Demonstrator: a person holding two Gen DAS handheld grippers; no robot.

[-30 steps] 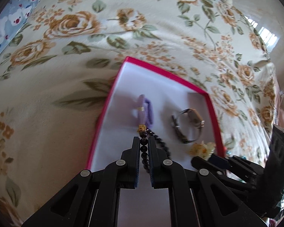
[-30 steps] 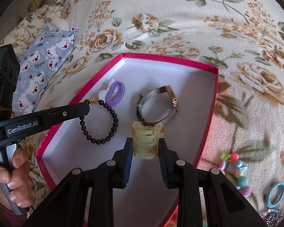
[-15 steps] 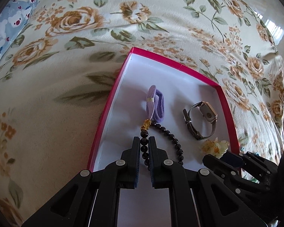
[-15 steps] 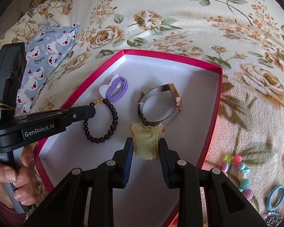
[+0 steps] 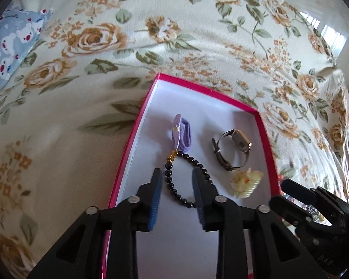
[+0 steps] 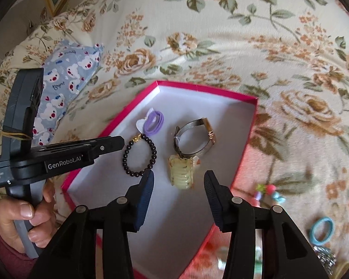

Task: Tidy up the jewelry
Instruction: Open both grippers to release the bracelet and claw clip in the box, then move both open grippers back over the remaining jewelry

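Two tongs just spreading, left gripper astride black bead bracelet, right gripper flanking upright yellowish ribbed hair claw, long axis running near-to-far, both loose in pink-rimmed white box.

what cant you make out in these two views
- Left wrist view: the black bead bracelet has its near loop hidden behind the fingers of the left hand-held gripper.
- Left wrist view: the loose pieces outside the pink-rimmed white box are blocked by the right hand-held gripper.
- Right wrist view: the colourful bead cluster is blurred.
- Right wrist view: the sparkly silver piece is cut by the lens edge.
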